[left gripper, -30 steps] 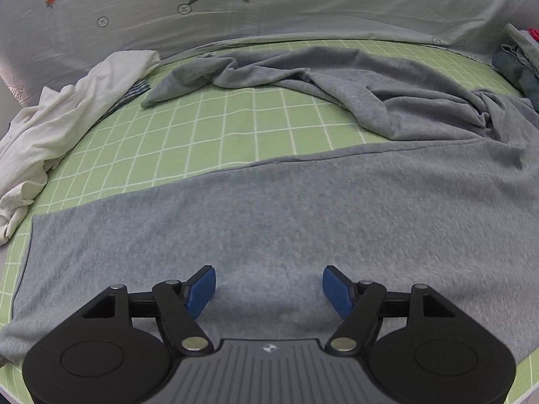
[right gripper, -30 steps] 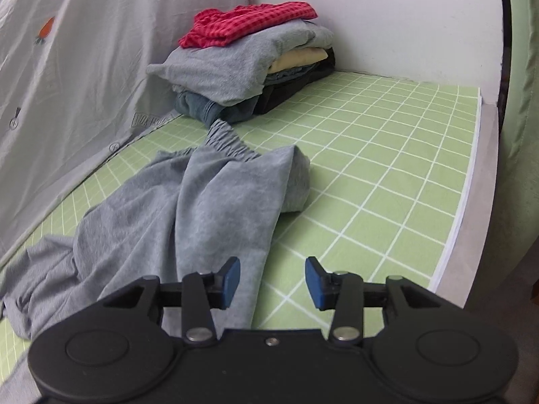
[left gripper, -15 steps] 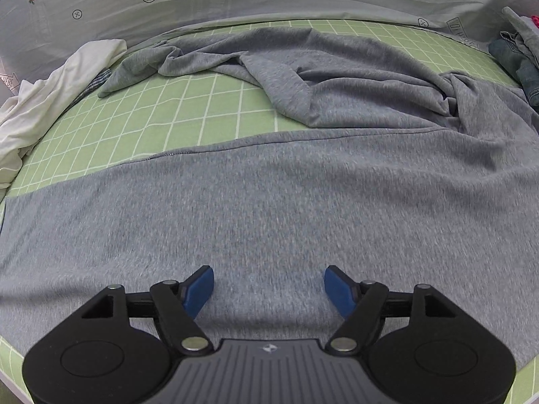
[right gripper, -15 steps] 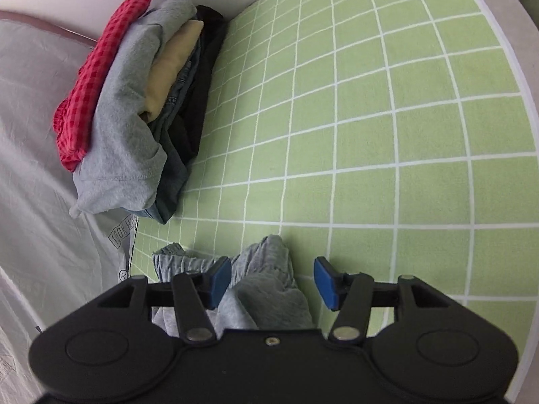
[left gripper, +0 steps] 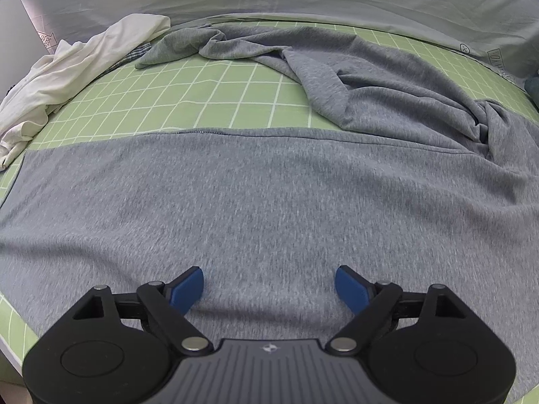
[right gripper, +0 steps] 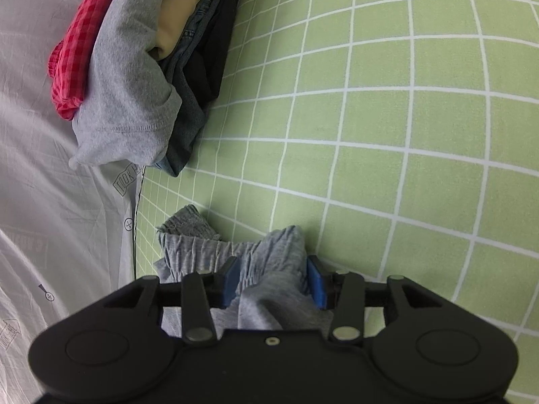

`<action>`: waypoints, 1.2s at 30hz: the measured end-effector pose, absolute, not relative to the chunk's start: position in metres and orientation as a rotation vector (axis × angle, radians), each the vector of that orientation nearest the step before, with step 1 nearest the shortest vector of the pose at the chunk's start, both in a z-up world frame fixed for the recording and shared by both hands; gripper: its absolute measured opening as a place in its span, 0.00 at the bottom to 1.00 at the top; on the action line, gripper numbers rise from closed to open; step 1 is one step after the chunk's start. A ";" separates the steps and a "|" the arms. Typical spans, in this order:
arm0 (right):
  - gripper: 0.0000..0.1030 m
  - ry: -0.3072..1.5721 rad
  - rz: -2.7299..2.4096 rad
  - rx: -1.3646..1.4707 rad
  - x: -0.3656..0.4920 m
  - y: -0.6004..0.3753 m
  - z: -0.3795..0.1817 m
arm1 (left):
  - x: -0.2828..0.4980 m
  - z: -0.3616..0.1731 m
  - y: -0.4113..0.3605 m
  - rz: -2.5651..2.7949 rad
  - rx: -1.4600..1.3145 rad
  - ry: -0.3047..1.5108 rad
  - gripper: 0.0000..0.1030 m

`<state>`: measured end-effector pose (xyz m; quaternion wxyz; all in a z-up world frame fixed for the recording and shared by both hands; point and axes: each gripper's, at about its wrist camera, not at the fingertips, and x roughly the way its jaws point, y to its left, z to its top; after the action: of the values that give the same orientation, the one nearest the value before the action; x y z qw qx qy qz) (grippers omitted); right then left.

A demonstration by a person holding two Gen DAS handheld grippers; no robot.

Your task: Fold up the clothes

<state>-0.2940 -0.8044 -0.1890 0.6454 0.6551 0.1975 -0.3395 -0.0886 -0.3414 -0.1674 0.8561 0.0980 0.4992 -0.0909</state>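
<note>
My right gripper (right gripper: 273, 281) had its fingers (right gripper: 230, 279) spread around a bunched fold of the grey trousers (right gripper: 269, 289) near the gathered waistband (right gripper: 188, 225); whether they pinched the cloth I could not tell. My left gripper (left gripper: 269, 288) held its fingers (left gripper: 187, 288) released and wide above one flat trouser leg (left gripper: 269, 195). The other leg (left gripper: 353, 77) lay crumpled beyond it on the green checked bed sheet (left gripper: 202, 101). A white garment (left gripper: 77, 67) sat at the sheet's far left. In the right wrist view, a pile of folded clothes (right gripper: 141, 67) rested beside the grey quilt (right gripper: 50, 202).
</note>
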 end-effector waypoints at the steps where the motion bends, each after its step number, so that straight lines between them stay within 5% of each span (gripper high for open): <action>1: 0.21 0.452 -0.763 1.478 -0.293 -0.804 -0.188 | -0.089 -0.167 -0.342 -0.189 0.206 1.049 0.84; 3: 0.12 0.381 -0.762 1.425 -0.302 -0.804 -0.177 | -0.089 -0.167 -0.342 -0.186 0.208 1.047 0.84; 9: 0.09 0.154 -0.801 1.196 -0.339 -0.804 -0.132 | -0.088 -0.168 -0.340 -0.189 0.204 1.054 0.87; 12: 0.09 0.232 -0.938 1.011 -0.365 -0.798 -0.121 | -0.089 -0.171 -0.337 -0.224 0.157 1.092 0.94; 23: 0.16 0.669 -1.149 0.529 -0.358 -0.745 -0.156 | -0.102 -0.169 -0.327 -0.248 0.177 1.116 0.94; 30: 0.85 0.651 -1.070 0.198 -0.296 -0.704 -0.125 | -0.095 -0.160 -0.295 -0.196 0.139 1.102 0.93; 36: 0.96 0.665 -0.878 0.185 -0.230 -0.652 -0.124 | -0.065 -0.141 -0.252 -0.129 0.082 1.067 0.93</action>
<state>-0.2304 -0.6519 -0.1239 0.8481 0.0880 0.3153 -0.4167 -0.0651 -0.2520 -0.1411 0.8583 0.0392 0.5080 -0.0615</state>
